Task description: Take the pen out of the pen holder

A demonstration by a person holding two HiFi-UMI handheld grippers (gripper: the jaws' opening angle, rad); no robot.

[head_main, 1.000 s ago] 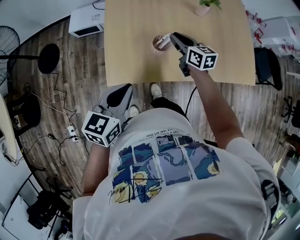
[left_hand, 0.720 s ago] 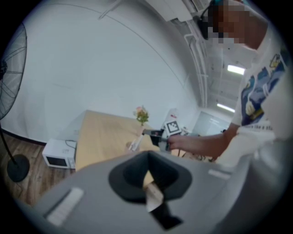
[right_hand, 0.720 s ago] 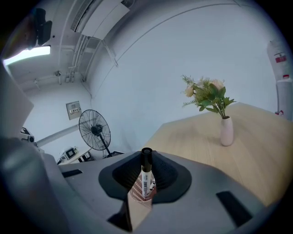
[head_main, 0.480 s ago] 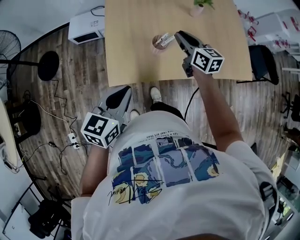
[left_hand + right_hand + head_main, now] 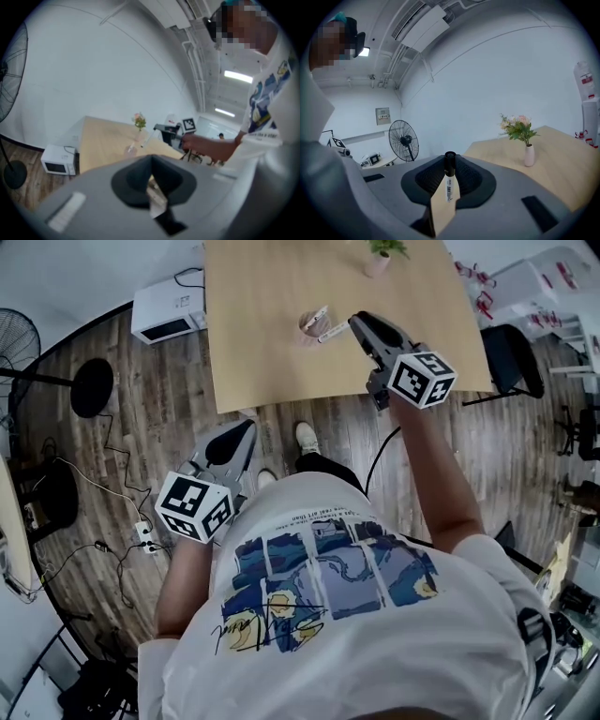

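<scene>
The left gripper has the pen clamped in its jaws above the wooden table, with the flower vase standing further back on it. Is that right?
Not quite: it is the right gripper that has the pen clamped in its jaws, as the right gripper view shows. The left gripper holds nothing. The rest stands: the pen is above the wooden table, and the flower vase stands further back on it.

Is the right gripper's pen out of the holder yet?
Out: the right gripper grips the pen clear of the pen holder.
</scene>
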